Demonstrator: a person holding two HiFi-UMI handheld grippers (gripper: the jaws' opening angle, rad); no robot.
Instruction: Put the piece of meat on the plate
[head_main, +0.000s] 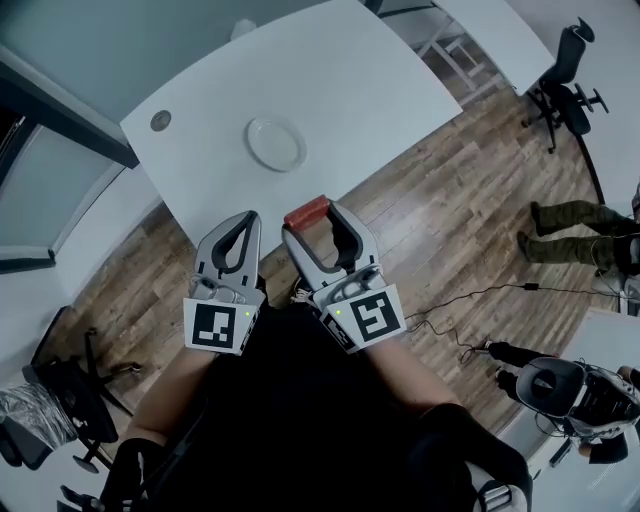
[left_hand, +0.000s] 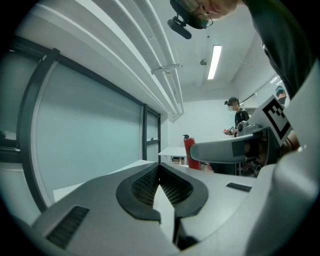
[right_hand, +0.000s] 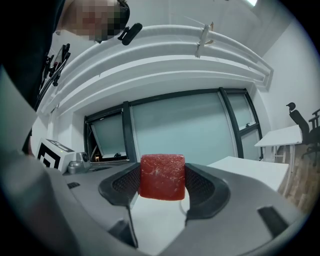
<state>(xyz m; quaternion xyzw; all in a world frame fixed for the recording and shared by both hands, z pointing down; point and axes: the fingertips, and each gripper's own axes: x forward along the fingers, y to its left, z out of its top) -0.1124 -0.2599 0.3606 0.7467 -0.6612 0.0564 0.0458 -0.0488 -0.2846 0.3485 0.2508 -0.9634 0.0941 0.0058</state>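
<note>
A red block of meat (right_hand: 161, 176) sits clamped between the pads of my right gripper (right_hand: 161, 180); from the head view the meat (head_main: 306, 212) shows at the jaw tips of that gripper (head_main: 312, 217), held over the near edge of the white table (head_main: 340, 110). A small white plate (head_main: 275, 143) lies on that table, beyond the meat and a little left. My left gripper (head_main: 245, 222) hangs beside the right one with its jaws closed together and nothing in them; the left gripper view shows the left gripper (left_hand: 159, 174) with its pads meeting.
Wooden floor surrounds the table. Office chairs stand at the far right (head_main: 565, 85) and near left (head_main: 60, 385). A cable (head_main: 480, 295) runs across the floor at right, where other people (head_main: 580, 230) stand. A round grommet (head_main: 160, 120) marks the table's left part.
</note>
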